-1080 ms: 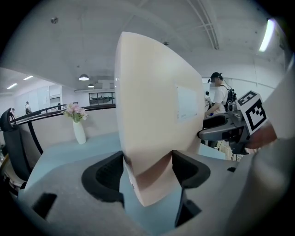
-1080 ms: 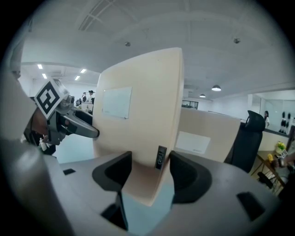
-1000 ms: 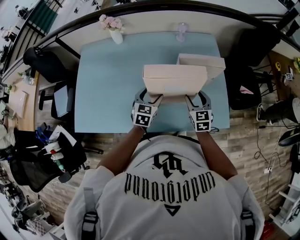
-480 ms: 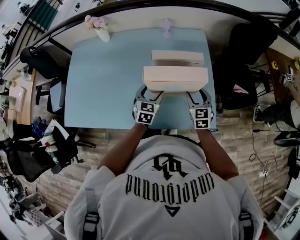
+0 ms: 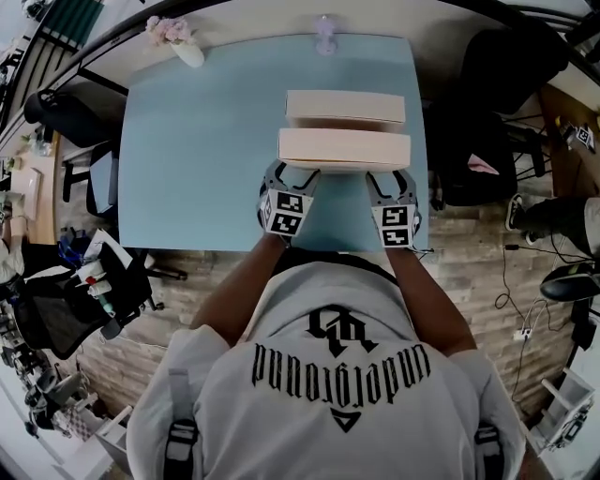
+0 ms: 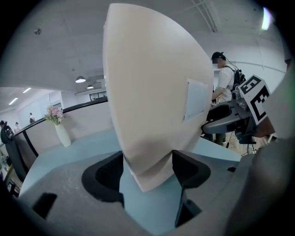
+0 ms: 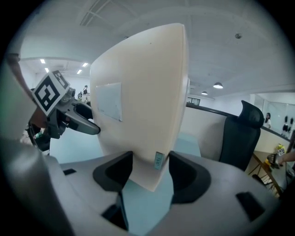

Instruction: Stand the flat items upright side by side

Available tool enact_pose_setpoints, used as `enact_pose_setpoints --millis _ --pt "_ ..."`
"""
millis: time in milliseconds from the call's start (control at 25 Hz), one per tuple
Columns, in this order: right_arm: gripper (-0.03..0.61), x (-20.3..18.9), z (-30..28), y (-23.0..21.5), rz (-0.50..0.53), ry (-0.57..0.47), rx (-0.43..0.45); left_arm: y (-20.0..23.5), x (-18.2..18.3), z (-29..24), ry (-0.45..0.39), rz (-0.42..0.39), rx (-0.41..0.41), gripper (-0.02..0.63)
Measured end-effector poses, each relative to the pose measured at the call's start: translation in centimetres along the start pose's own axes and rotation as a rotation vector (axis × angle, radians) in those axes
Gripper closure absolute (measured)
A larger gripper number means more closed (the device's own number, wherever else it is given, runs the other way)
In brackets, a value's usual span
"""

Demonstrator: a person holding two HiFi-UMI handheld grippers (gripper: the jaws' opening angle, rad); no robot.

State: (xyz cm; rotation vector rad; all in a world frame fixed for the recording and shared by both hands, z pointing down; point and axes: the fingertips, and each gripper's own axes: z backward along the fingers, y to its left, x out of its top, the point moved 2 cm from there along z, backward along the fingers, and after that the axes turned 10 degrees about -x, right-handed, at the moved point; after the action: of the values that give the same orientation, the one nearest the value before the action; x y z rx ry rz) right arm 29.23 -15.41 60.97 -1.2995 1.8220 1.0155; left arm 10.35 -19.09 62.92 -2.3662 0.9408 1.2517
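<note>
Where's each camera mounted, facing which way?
Head view: on the head, facing steeply down at table; shoulders, forearms, left gripper, right gripper show.
Left gripper view: rides the left gripper, along jaws shut on held box.
Right gripper view: rides the right gripper, jaws closing on that box.
Shared: held box in all; each gripper view shows the other gripper.

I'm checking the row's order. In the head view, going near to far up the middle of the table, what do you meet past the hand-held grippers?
First the near box → then the far box → then the small clear glass thing at the far edge.
</note>
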Motion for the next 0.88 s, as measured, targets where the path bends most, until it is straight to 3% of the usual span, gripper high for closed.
enact_pose_setpoints --millis 880 --pt "0.327 -1.5 -3.3 0.0 -0.005 0.072 0.020 1.8 -1.3 -2.9 0.016 0.012 -0.043 0.264"
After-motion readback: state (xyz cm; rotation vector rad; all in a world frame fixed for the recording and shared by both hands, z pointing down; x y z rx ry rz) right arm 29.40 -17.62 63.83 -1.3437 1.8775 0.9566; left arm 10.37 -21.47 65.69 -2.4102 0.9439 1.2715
